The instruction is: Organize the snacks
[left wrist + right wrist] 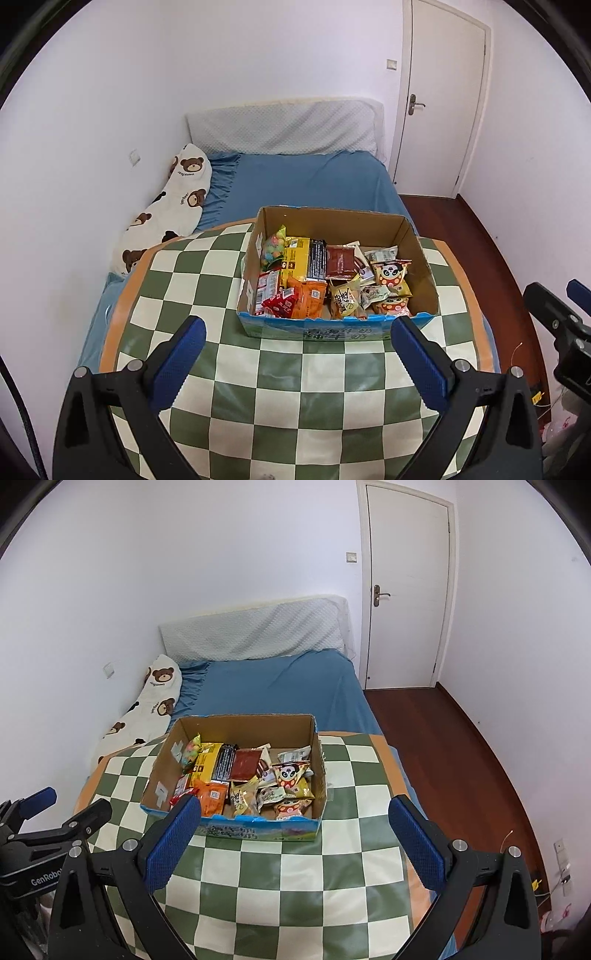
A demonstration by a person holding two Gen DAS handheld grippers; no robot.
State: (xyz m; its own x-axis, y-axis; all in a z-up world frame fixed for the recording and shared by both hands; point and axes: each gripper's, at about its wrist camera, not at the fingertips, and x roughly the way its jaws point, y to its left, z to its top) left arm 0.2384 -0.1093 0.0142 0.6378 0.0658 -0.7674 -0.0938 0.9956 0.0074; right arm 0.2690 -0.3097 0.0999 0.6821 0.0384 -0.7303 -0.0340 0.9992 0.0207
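A cardboard box (424,266) (162,775) stands on a green-and-cream checkered table (295,387) (303,878), filled with several snack packets: an orange packet (308,297) (212,797), a yellow box (297,258) (208,764), a dark red packet (340,260) (245,764) and panda packets (391,271) (290,771). My left gripper (299,354) hangs open in front of the box with nothing between its fingers. My right gripper (295,834) is open too, just short of the box's front wall. Each gripper shows at the edge of the other's view.
Behind the table lies a bed with a blue sheet (306,184) (277,686), a bear-print pillow (170,210) (147,705) at the left wall, and a padded headboard (284,125). A white door (439,96) (406,587) and dark wood floor (443,738) are at right.
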